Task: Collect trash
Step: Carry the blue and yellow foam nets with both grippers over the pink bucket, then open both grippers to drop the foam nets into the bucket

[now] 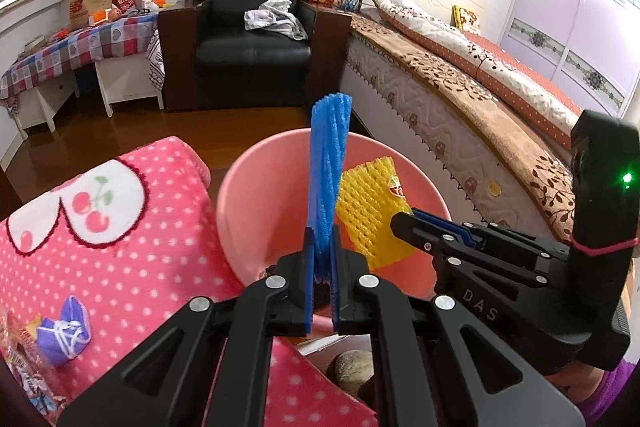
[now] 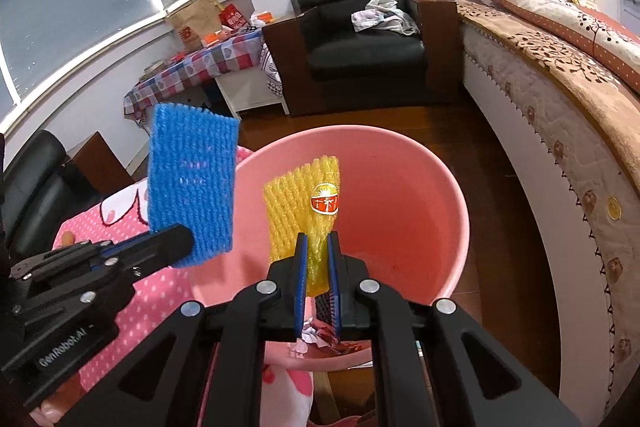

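Note:
My left gripper (image 1: 322, 233) is shut on a blue foam net sleeve (image 1: 329, 163), which stands upright over the pink plastic basin (image 1: 240, 195). To its right, my right gripper (image 2: 317, 241) is shut on a yellow foam net sleeve (image 2: 298, 195) with a red sticker, held above the same pink basin (image 2: 420, 195). The right wrist view also shows the blue sleeve (image 2: 192, 183) at left, pinched by the left gripper (image 2: 182, 241). In the left wrist view, the yellow sleeve (image 1: 370, 207) hangs from the right gripper (image 1: 402, 221) over the basin.
A pink polka-dot blanket (image 1: 100, 227) lies left of the basin, with a small purple bootie (image 1: 66, 335) on it. A bed (image 1: 460, 99) runs along the right, a black armchair (image 1: 252, 39) stands behind. Crumpled wrappers (image 2: 328, 337) lie under the right gripper.

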Available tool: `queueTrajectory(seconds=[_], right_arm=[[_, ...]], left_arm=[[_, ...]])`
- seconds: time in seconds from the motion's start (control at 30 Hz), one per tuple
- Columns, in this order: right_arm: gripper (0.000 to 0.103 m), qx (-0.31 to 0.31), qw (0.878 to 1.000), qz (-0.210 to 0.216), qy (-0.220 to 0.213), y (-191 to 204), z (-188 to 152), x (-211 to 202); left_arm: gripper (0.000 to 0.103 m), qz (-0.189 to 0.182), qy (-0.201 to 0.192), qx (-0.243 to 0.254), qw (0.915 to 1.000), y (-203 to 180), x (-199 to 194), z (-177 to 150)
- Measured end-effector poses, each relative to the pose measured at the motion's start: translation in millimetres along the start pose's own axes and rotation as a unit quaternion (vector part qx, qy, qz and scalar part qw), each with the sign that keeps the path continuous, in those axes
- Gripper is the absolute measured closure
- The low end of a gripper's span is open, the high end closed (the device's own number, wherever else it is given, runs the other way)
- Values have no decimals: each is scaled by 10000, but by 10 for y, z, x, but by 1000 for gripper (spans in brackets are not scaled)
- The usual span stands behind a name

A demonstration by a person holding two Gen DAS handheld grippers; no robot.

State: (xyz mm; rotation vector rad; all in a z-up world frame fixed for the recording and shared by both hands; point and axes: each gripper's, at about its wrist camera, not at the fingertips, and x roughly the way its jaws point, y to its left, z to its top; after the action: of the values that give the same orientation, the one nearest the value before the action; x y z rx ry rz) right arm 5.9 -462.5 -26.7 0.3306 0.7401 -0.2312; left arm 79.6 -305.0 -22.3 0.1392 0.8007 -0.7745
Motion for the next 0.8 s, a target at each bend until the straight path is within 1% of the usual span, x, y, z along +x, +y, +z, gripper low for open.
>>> queueTrajectory(seconds=[0.17, 0.4, 0.43, 0.47, 0.5, 0.53, 0.57, 0.63, 0.73, 0.8], right_arm=[[94, 21, 10000, -23, 56, -61, 7, 84], [92, 51, 10000, -18, 72, -94, 25, 145], [88, 55, 10000, -26, 62, -95, 26, 147], [86, 52, 10000, -34, 66, -75, 25, 146], [84, 48, 10000, -45, 55, -66, 26, 153], [82, 40, 10000, -51, 50, -68, 27, 157], [80, 24, 10000, -57, 49, -64, 28, 167], [73, 7, 10000, -74, 43, -60, 24, 172], [69, -1, 10000, -90, 34, -54, 26, 175], [68, 4, 10000, -66, 29, -46, 18, 168]], left_arm=[[97, -47, 32, -61, 10000, 30, 80, -4], [97, -176, 197, -241, 9994, 89, 125, -5], [94, -179, 218, -240, 9993, 90, 131, -7], [84, -184, 225, -235, 9993, 99, 134, -7], [80, -196, 210, -245, 9993, 112, 128, 6], [72, -208, 200, -265, 9992, 120, 122, 3], [71, -229, 201, -285, 9991, 113, 110, -6], [71, -278, 213, -329, 9988, 133, 96, -7], [71, -261, 206, -357, 9988, 159, 73, -25], [71, -286, 185, -387, 9987, 181, 43, -39]])
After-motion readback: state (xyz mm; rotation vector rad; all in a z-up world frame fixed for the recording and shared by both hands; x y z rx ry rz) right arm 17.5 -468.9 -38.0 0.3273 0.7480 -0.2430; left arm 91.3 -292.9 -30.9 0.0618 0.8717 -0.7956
